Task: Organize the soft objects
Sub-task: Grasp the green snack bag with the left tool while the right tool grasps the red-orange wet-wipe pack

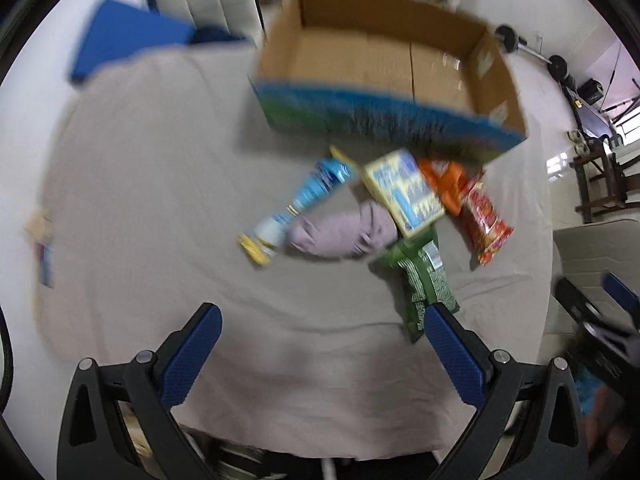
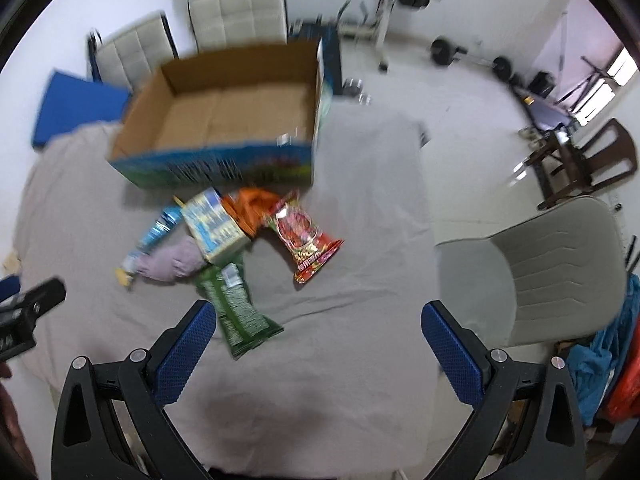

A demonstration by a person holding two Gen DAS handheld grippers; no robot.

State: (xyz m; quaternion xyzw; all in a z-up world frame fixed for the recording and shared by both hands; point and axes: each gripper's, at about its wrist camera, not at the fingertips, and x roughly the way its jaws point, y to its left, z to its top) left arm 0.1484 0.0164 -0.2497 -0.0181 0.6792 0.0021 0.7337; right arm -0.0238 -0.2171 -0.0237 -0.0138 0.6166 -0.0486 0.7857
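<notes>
A pile of soft objects lies on the grey cloth before an open cardboard box [image 1: 384, 60] [image 2: 236, 108]. It holds a green snack bag [image 1: 426, 284] [image 2: 236, 312], a red snack bag [image 1: 484, 216] [image 2: 306, 240], a blue wrapper [image 1: 304, 196] [image 2: 156, 232], a lilac cloth [image 1: 344, 232] [image 2: 172, 264], a yellow-blue carton [image 1: 404, 192] [image 2: 214, 226] and an orange bag [image 1: 442, 180] [image 2: 250, 208]. My left gripper [image 1: 324, 320] is open and empty, short of the pile. My right gripper [image 2: 320, 320] is open and empty, its left finger beside the green bag.
The box is empty inside. A blue pad [image 1: 128, 36] [image 2: 76, 108] lies at the table's far left. Padded chairs [image 2: 236, 12] stand behind the table, a grey chair [image 2: 540, 264] at its right. Gym weights [image 2: 472, 56] lie on the floor.
</notes>
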